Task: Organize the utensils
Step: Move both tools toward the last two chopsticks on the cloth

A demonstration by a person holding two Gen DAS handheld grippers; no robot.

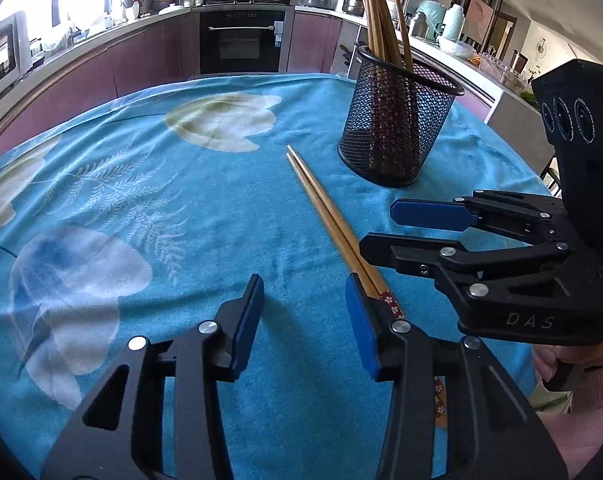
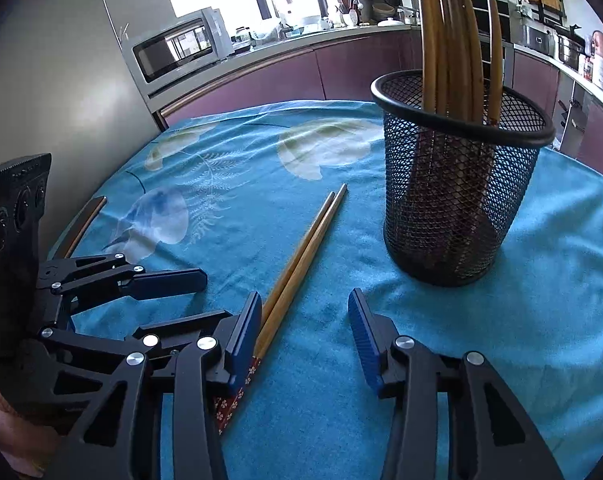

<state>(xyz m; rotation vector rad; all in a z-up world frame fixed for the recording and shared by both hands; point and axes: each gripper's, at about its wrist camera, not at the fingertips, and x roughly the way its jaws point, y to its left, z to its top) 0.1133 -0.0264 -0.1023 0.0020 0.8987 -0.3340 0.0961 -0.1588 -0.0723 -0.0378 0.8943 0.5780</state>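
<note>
Where grippers flank, chopsticks lie between.

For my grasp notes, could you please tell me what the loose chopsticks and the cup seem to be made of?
Chopsticks: likely wood or bamboo, smooth tan shafts with faint grain, and red flower-patterned handle ends, painted or wrapped. Cup: black metal mesh by the look, see-through lattice wall with a solid rolled rim, matte coated.
</note>
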